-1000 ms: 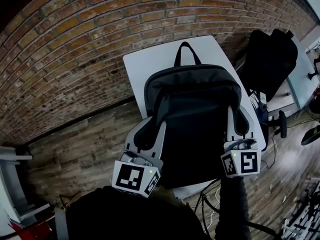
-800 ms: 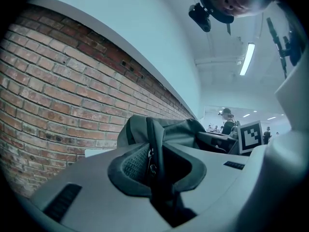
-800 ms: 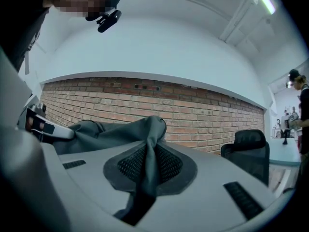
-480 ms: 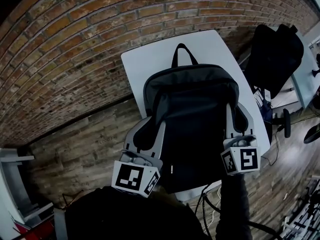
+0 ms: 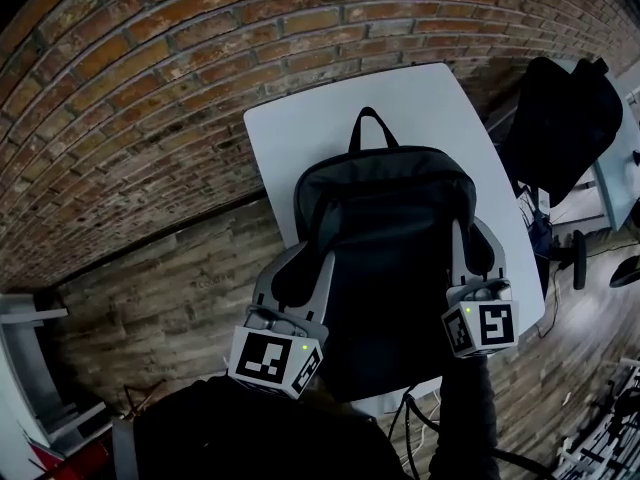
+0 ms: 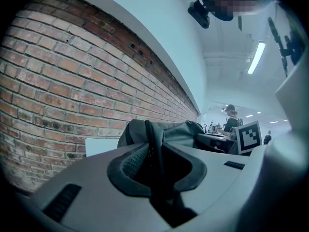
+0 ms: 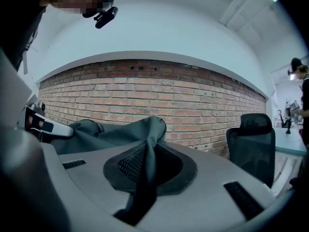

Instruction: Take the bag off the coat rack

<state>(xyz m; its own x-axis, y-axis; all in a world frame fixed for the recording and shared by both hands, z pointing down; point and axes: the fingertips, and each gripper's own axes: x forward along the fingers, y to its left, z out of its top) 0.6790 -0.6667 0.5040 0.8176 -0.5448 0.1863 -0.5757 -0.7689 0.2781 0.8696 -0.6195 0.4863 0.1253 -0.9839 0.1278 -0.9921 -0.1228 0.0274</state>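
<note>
A dark grey backpack (image 5: 385,238) with a black top handle (image 5: 372,128) hangs between my two grippers above a white table (image 5: 300,128). My left gripper (image 5: 300,276) is shut on the bag's left shoulder strap (image 6: 153,149), which runs up between its pads. On the other side, my right gripper (image 5: 475,250) is shut on the right strap (image 7: 148,153), grey fabric pinched between its pads. The bag's body (image 7: 96,129) bulges beyond the jaws in both gripper views. No coat rack is in view.
A brick wall (image 5: 150,88) runs behind the table, with wooden floor (image 5: 170,308) below. A black office chair (image 5: 565,118) stands to the right, also the chair (image 7: 253,141) in the right gripper view. Cables (image 5: 590,438) lie on the floor at lower right. A person (image 6: 232,122) stands far off.
Both grippers keep their hold on the straps. The bag and grippers have shifted slightly in the head view, and more of the white table shows beyond the bag's top.
</note>
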